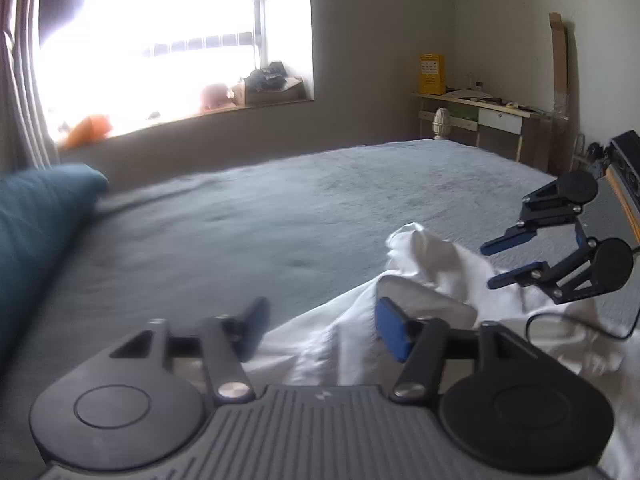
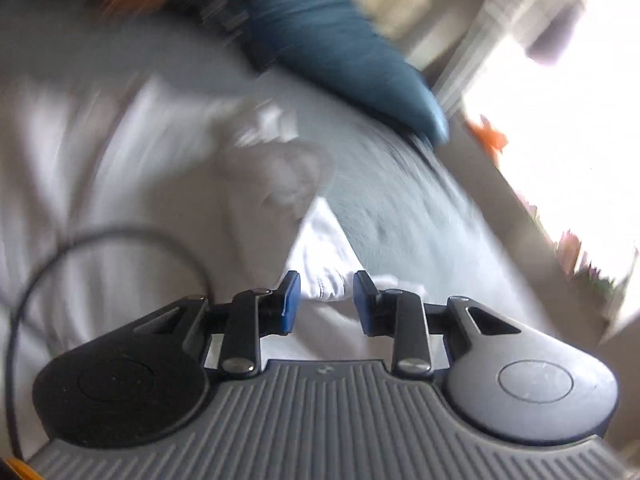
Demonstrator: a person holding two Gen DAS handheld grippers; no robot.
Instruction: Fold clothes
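White garment (image 1: pixel 424 280) lies crumpled on the bed (image 1: pixel 248 224), bunched at the near right of the left wrist view, one fold standing up in a peak. Left gripper (image 1: pixel 320 330) hangs over its near edge, jaws wide apart, nothing between the pads; the left pad sits over bare bedcover, the right pad over white cloth. Right gripper (image 1: pixel 502 258) shows in the same view, just past the bunched fold, jaws turned one above the other and parted, gripping nothing. From the right wrist view, the right gripper (image 2: pixel 325 304) has a clear gap between its blue pads; white cloth lies under and beyond that gap, but the pads do not press on it. That view is tilted and badly blurred. A thin black cable (image 2: pixel 80 248) loops over the cloth at left. Beyond the garment, grey-blue bedcover runs to a teal pillow (image 1: pixel 36 216) at the far left. Behind the bed: a bright window (image 1: pixel 168 40) with clutter on its sill, curtain (image 1: pixel 20 92) at left, a small desk (image 1: pixel 480 116) against the far wall carrying a yellow box (image 1: pixel 431 74).
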